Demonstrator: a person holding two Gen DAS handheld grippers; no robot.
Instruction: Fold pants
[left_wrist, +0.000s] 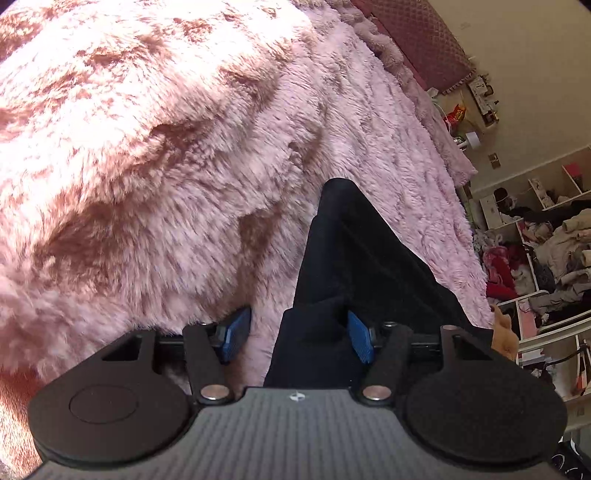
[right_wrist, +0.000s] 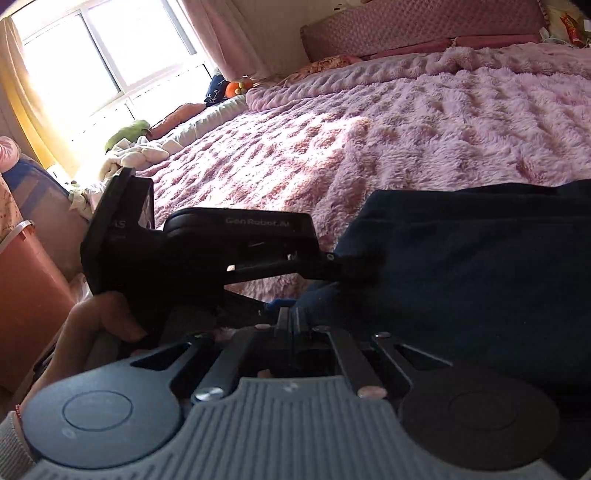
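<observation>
Gathering dark pants (left_wrist: 354, 266) at lower centre on the pink bed (left_wrist: 147, 166). Left gripper (left_wrist: 297, 334) gaping, cloth between its pads unpinched; right gripper (right_wrist: 291, 314) closed, grip on cloth unclear. Next: pinching, lifting, folding over.

Pink fluffy blanket (left_wrist: 166, 155) covers bed, dark pants (left_wrist: 354, 258) on it

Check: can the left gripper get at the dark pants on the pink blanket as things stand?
Probably yes. The left gripper stands open with a fold of the dark pants already between its jaws, beside the right-hand blue pad; nothing blocks it on the pink blanket. The jaws are not clamped yet.
</observation>
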